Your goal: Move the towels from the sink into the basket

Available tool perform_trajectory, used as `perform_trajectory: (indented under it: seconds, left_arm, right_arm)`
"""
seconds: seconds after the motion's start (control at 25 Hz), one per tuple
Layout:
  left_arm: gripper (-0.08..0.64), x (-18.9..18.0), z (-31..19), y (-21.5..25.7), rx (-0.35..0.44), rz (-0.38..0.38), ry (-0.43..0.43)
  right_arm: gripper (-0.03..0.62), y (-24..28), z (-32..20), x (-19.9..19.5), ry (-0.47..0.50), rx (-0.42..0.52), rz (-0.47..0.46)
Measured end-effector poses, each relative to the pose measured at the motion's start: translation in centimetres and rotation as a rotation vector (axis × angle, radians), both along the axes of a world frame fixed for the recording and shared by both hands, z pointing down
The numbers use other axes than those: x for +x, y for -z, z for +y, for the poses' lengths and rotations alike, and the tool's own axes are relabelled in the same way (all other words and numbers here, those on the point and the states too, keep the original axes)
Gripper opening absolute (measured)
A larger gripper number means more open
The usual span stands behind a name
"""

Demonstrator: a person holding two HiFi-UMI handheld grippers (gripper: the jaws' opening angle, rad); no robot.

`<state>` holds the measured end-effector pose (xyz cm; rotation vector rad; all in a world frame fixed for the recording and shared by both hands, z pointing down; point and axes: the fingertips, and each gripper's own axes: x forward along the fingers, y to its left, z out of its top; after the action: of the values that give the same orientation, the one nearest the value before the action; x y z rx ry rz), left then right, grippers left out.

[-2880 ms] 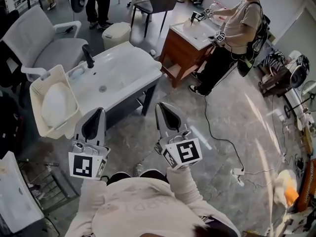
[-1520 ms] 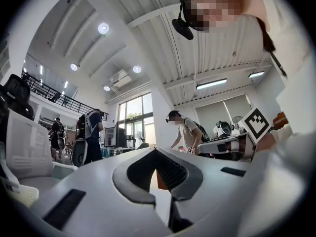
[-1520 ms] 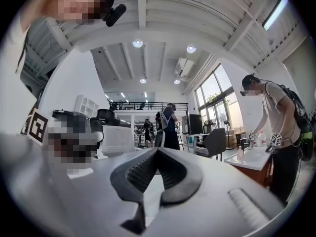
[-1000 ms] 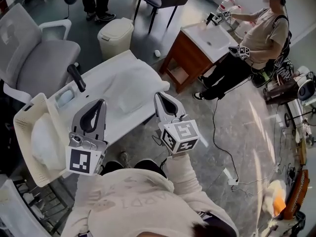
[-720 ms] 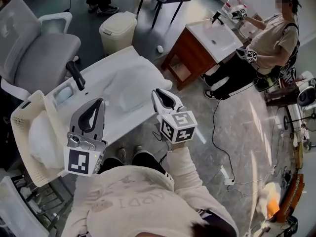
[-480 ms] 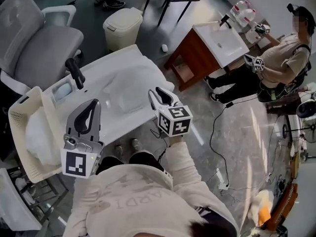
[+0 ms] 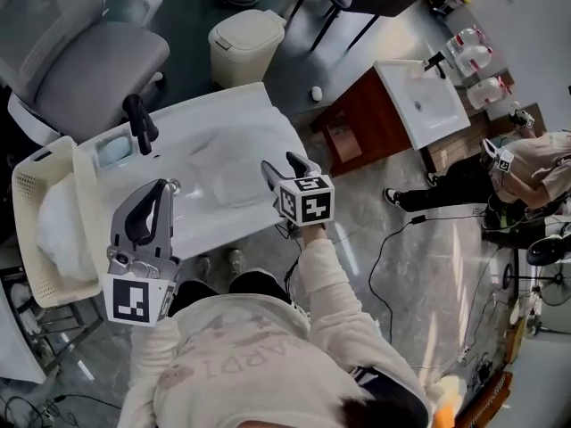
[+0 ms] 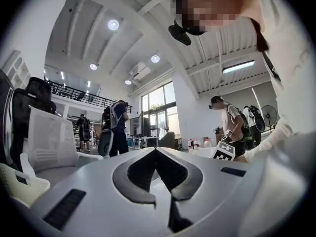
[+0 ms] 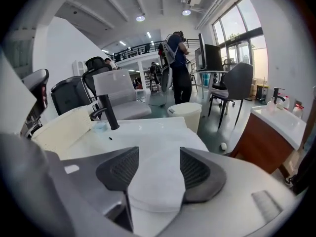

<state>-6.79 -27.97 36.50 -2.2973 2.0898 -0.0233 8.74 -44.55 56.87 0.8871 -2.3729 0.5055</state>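
A crumpled white towel (image 7: 223,163) lies in the basin of the white sink (image 7: 268,114). My right gripper (image 7: 278,163) hovers over the sink's front right edge, its jaws opening. In the right gripper view the towel (image 9: 155,186) shows in the gap of the right gripper (image 9: 159,152), just beyond the pads, untouched. My left gripper (image 7: 161,185) is shut and empty in front of the sink, right of the cream basket (image 7: 27,194). Another white towel (image 7: 58,230) fills the basket. The left gripper (image 8: 156,151) points up into the room.
A black faucet (image 7: 138,123) stands at the sink's back left. Behind the sink are a grey office chair (image 7: 80,43) and a cream bin (image 7: 245,38). A wooden vanity (image 7: 419,105) and another person (image 7: 535,163) are at the right.
My right gripper has reached forward to the sink's front edge and its jaws have parted. The left gripper stays shut, low beside the basket. The view has tilted further down over the sink.
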Motion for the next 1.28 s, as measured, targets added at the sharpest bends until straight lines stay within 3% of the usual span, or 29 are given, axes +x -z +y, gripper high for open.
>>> perform_trajectory:
  seconds: [0.56, 0.88, 1.0, 1.16, 1.28]
  left_arm:
    - [0.005, -1.5, 0.3, -1.7, -0.049, -0.010, 0.159]
    - [0.005, -2.3, 0.6, -2.2, -0.066, -0.009, 0.219]
    - [0.005, -2.8, 0.7, -2.2, -0.059, -0.005, 0.237]
    - [0.005, -3.2, 1.0, -1.8, -0.047, -0.005, 0.251]
    - [0.005, -3.3, 1.4, -1.3, -0.035, -0.009, 0.254]
  right_arm:
    - [0.385, -7.6, -3.4, -0.1, 0.093, -0.070, 0.226]
    - [0.386, -9.4, -4.2, -0.5, 0.123, -0.055, 0.305]
    - [0.322, -9.5, -3.9, -1.1, 0.149, -0.057, 0.318]
    - [0.115, -8.9, -3.4, -1.7, 0.135, -0.088, 0.282]
    - [0.088, -8.6, -3.1, -1.7, 0.119, -0.105, 0.222]
